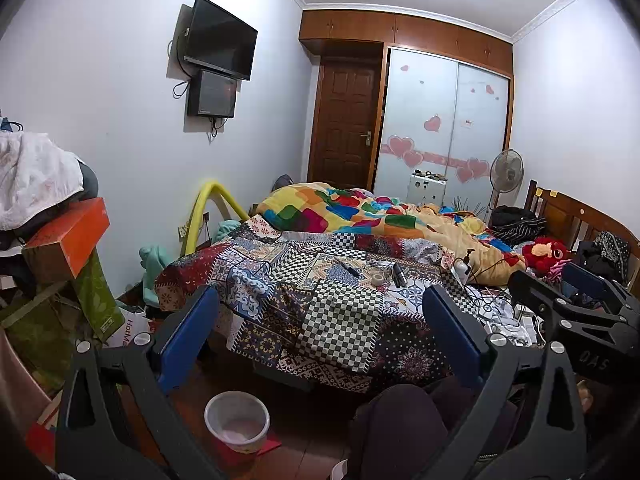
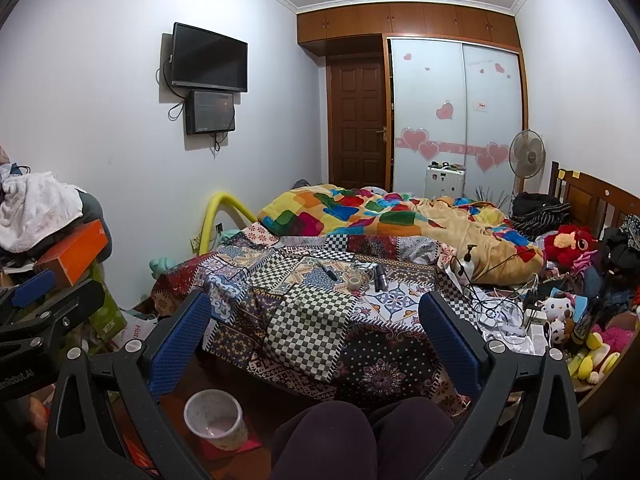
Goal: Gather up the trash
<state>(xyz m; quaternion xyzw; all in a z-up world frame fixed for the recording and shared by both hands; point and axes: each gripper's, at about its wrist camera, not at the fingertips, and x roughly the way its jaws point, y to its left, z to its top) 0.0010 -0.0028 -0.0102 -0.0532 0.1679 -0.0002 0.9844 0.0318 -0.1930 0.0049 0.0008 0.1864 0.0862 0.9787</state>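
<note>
both the left gripper (image 1: 320,336) and right gripper (image 2: 316,336) gape wide and empty, the small clutter (image 2: 362,276) on the patchwork bedspread (image 2: 312,320) lying straight ahead, the bin (image 2: 214,418) on the floor down-left.

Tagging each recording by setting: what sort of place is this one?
A lived-in home bedroom: a bed under a patchwork cover, a sliding-door wardrobe with heart stickers, and a wall-mounted TV.
</note>
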